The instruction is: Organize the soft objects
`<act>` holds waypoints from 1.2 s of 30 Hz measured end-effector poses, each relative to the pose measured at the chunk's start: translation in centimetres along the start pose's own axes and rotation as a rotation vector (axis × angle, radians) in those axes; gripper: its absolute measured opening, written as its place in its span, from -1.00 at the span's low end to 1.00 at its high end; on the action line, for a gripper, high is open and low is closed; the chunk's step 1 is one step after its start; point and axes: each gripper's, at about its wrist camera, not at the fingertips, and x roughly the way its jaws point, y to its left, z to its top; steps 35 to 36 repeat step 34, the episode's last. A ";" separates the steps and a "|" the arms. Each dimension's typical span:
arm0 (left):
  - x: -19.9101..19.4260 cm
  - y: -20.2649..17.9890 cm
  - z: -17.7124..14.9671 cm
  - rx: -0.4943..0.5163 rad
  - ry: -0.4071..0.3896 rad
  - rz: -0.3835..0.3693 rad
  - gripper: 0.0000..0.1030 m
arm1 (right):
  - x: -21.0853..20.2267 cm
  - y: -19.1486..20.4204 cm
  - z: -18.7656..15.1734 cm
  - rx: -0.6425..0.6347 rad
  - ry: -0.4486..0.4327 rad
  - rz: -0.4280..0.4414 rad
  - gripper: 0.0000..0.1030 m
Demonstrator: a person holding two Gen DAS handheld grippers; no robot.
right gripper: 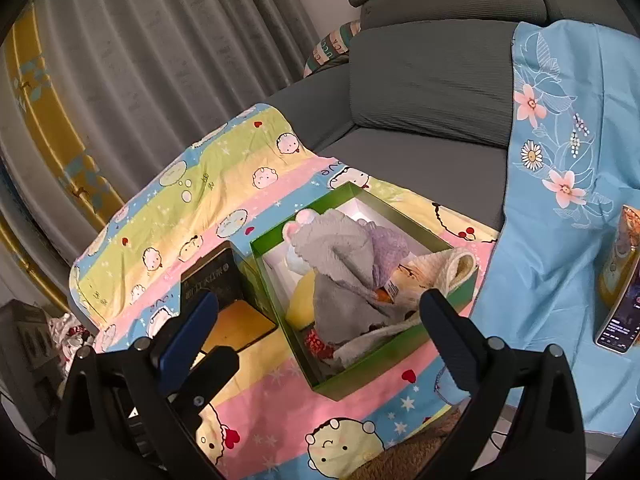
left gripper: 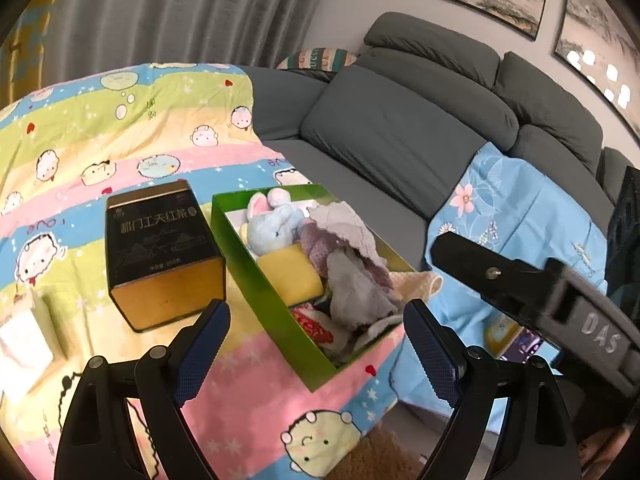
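A green open box (left gripper: 256,280) sits on a cartoon-print blanket (left gripper: 120,128), filled with soft things. A pale blue plush toy (left gripper: 276,228) lies at its far end, with a yellow pad (left gripper: 292,272) beside grey (left gripper: 352,292) and purple (left gripper: 340,240) cloths. A cream cloth (left gripper: 420,280) hangs over the right rim. My left gripper (left gripper: 316,320) hovers open above the box's near end, holding nothing. In the right wrist view the same box (right gripper: 384,360) shows the grey cloth (right gripper: 340,264) on top. My right gripper (right gripper: 320,304) is also open and empty above it.
A black and gold tea tin (left gripper: 160,248) stands just left of the box. A blue floral cloth (right gripper: 560,160) drapes the grey sofa (right gripper: 420,80) on the right, with a phone (right gripper: 620,320) lying on it. A brown fuzzy mat (right gripper: 412,452) lies below the blanket's edge.
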 end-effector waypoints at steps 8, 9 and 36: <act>-1.0 0.0 -0.4 0.021 -0.006 0.024 0.72 | -0.5 0.8 -0.8 -0.019 0.006 -0.012 0.96; -1.1 0.0 -0.5 0.022 -0.005 0.029 0.72 | -0.5 0.9 -0.9 -0.021 0.006 -0.016 0.96; -1.9 0.9 -1.5 0.022 0.033 0.026 0.72 | -1.0 1.4 -1.9 -0.033 0.008 -0.095 0.98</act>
